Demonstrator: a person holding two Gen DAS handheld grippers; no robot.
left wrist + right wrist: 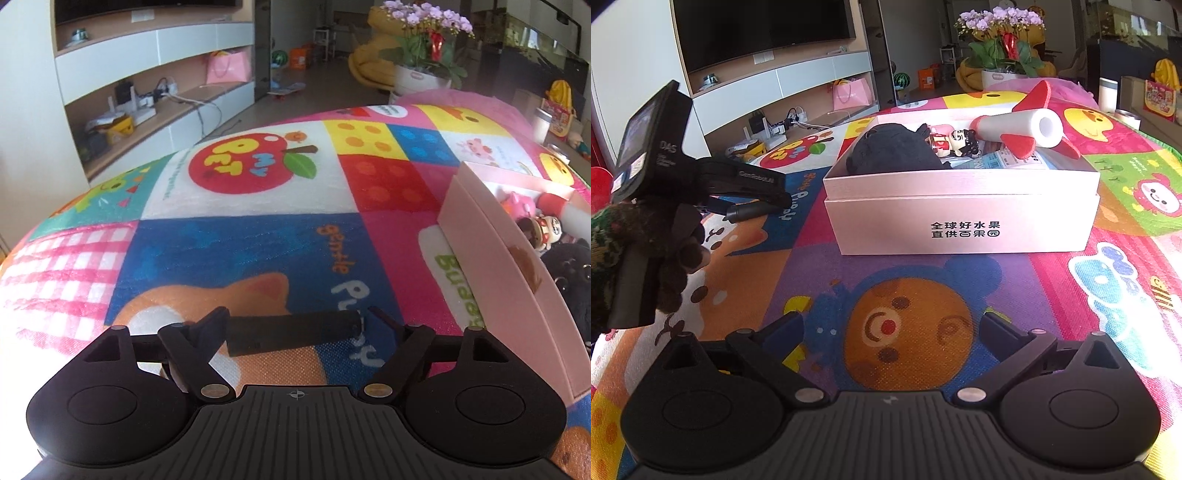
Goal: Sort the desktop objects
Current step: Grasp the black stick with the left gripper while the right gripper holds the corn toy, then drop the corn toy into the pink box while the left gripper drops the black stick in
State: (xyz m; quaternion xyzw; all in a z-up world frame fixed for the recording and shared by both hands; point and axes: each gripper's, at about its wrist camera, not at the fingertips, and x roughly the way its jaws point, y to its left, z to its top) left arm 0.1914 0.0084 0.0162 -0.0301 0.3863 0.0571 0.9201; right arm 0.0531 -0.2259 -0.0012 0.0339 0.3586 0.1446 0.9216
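Right gripper [892, 325] is nearest: jaws wide apart, nothing in them, hovering over the bear print on the mat [1052, 280]. No risk there unless it swings toward the box.

Left gripper [295, 321] is the concern. A black bar [295, 334] lies lengthwise between its fingers, one end against the left finger [207, 328]. At the other end I think there's a sliver of gap, but the wrist view is too distorted to call it, so I can't tell if the bar is clamped or just sitting loose between the pads. Either way, an end-to-end hold on a round bar is weak. Any roll of the wrist and it likely pivots out and drops on the mat, short of the box.

Box [960, 181] is just beyond, to the right of the left gripper, and is already crowded: black plush [890, 151], small figures [960, 142], rocket [1027, 129].

Risks at the box:
- Near wall stands tall. A low approach could clip the bar or a finger on the rim and shove the box.
- Rocket leans out over the far right rim. A bump could tip it out.
- Little free floor inside. The bar may land on the plush and roll.
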